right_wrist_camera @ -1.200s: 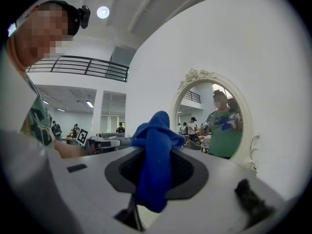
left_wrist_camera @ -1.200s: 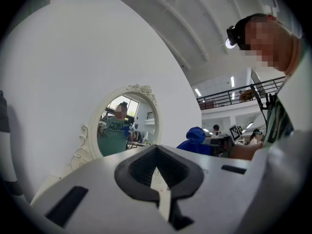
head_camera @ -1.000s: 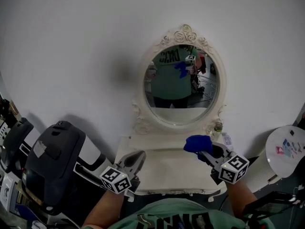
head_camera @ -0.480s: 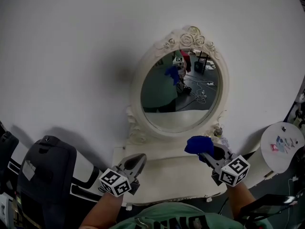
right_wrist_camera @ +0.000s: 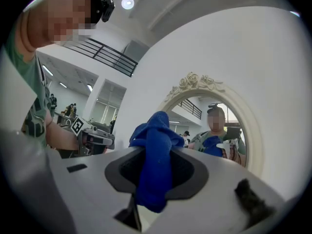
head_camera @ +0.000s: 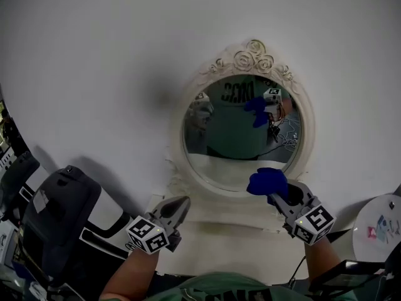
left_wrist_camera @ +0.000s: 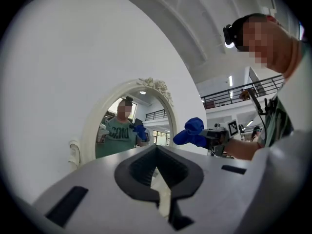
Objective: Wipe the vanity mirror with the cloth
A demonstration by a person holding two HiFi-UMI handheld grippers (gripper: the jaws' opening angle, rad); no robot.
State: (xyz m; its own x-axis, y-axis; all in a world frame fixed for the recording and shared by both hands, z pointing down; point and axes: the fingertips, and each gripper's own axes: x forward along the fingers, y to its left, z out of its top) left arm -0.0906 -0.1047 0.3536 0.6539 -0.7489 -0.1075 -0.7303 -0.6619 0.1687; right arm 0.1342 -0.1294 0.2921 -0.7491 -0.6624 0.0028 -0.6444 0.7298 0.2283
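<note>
Head view: we logged one vanity mirror [head_camera: 241, 137], oval, in a cream frame [head_camera: 247, 60] with carved roses at the crown, upright against a white wall [head_camera: 94, 55] above a cream vanity top [head_camera: 213, 246]. One blue cloth [head_camera: 267, 182], bunched, was clamped at the tip of the right gripper [head_camera: 274, 192]. It sat over the lower right rim of the frame, and we could not tell whether it touched the glass. The left gripper [head_camera: 180, 205] we entered as pinched to a point and carrying nothing, low over the vanity top and well apart from the cloth. One dark bag [head_camera: 59, 221] stood to the left of the vanity top.

Left gripper view: we found the left gripper [left_wrist_camera: 157, 150] with its jaws drawn together and nothing between them. Beyond them stood the vanity mirror [left_wrist_camera: 129, 126] at left. The cloth [left_wrist_camera: 192, 132] was to the right of its frame, at the front of the right gripper [left_wrist_camera: 204, 136].

Right gripper view: we recorded the right gripper [right_wrist_camera: 156, 150] closed on the cloth [right_wrist_camera: 155, 172]. The cloth ran up between the jaws and bulged past their tips in a knot. The vanity mirror [right_wrist_camera: 214, 130] stood beyond and to the right, and its glass reflected the cloth. The left gripper [right_wrist_camera: 108, 140] showed at left, apart from the cloth.
</note>
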